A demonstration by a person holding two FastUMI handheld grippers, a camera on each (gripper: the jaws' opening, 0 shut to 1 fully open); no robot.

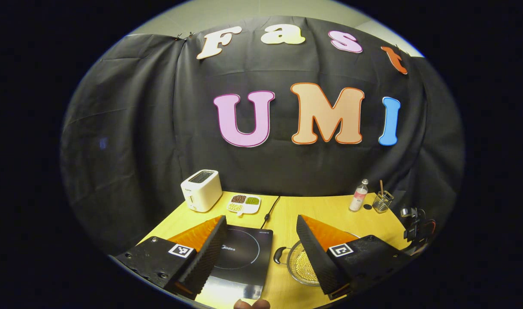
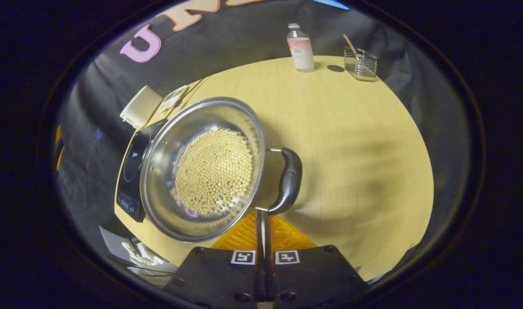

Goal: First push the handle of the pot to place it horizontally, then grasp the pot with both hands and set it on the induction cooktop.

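Jaws above yellow table (image 1: 325,210)

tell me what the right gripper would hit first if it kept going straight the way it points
Probably the pot's black side handle: the right gripper, fingers closed together, points at its near end, beside the steel pot of beans. Depth is hard to judge.
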